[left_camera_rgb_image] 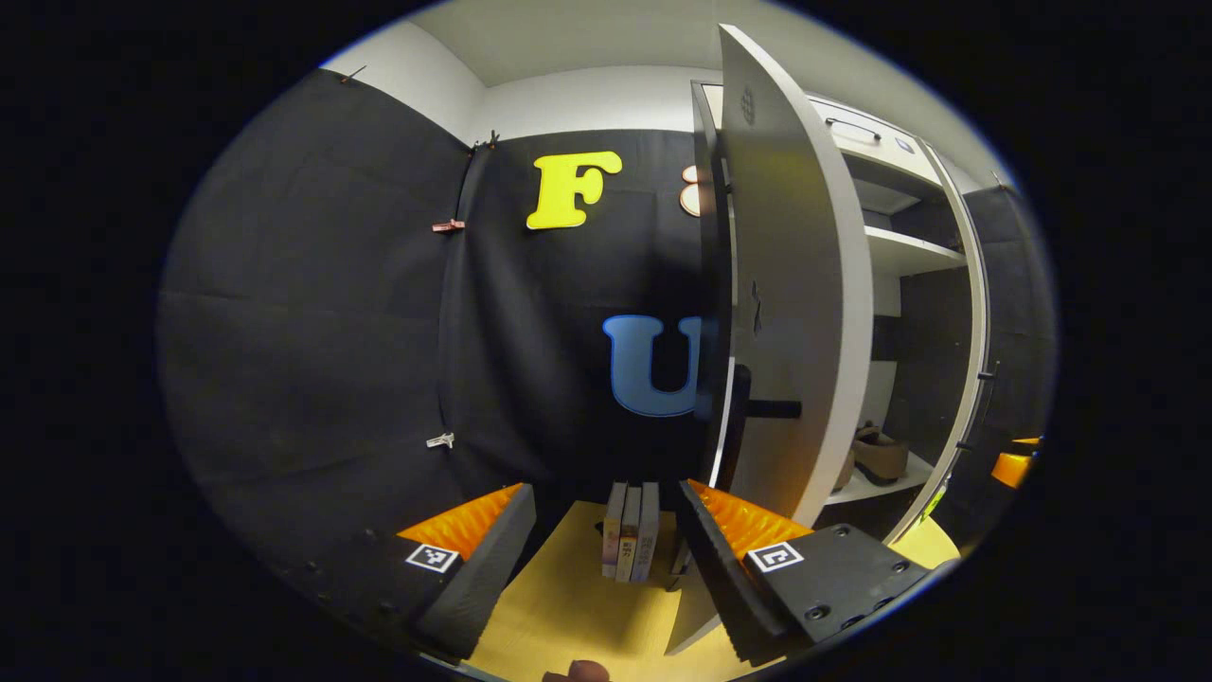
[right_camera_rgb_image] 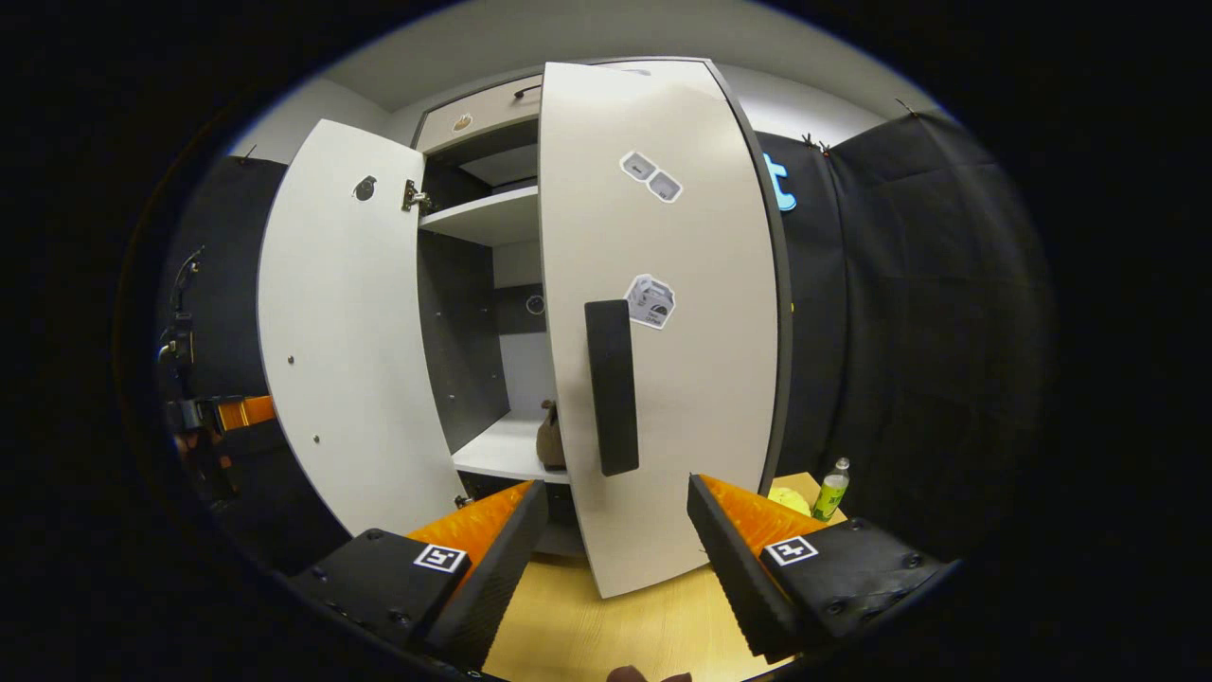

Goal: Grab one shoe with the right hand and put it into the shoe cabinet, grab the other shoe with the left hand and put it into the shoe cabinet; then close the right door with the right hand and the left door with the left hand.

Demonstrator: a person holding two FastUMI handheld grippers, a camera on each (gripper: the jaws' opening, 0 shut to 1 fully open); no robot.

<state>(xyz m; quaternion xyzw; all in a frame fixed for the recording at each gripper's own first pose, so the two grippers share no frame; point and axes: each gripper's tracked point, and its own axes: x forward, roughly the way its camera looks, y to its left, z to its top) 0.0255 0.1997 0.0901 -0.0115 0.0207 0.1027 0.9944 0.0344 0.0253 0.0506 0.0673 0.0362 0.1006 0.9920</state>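
The shoe cabinet (left_camera_rgb_image: pixel 909 251) stands ahead on the right in the left gripper view. A brown shoe (left_camera_rgb_image: pixel 879 455) rests on its lower shelf. The left door (left_camera_rgb_image: pixel 795 284) stands open, turned almost edge-on, with its black handle (left_camera_rgb_image: pixel 762 409) facing me. My left gripper (left_camera_rgb_image: pixel 606 559) is open with nothing in it, and its right finger sits close in front of that door's lower edge. In the right gripper view the right door (right_camera_rgb_image: pixel 663 379) is swung most of the way shut, and its black handle (right_camera_rgb_image: pixel 613 388) is just above my open, empty right gripper (right_camera_rgb_image: pixel 615 559). The shoe (right_camera_rgb_image: pixel 550 438) peeks out behind that door.
Several books (left_camera_rgb_image: pixel 630 530) stand on the wooden floor (left_camera_rgb_image: pixel 568 606) beside the left door. A green bottle (right_camera_rgb_image: pixel 831 489) and a yellow object (right_camera_rgb_image: pixel 786 497) sit right of the cabinet. The left door (right_camera_rgb_image: pixel 350 332) stands open at the left, with the other gripper (right_camera_rgb_image: pixel 222 415) beyond it.
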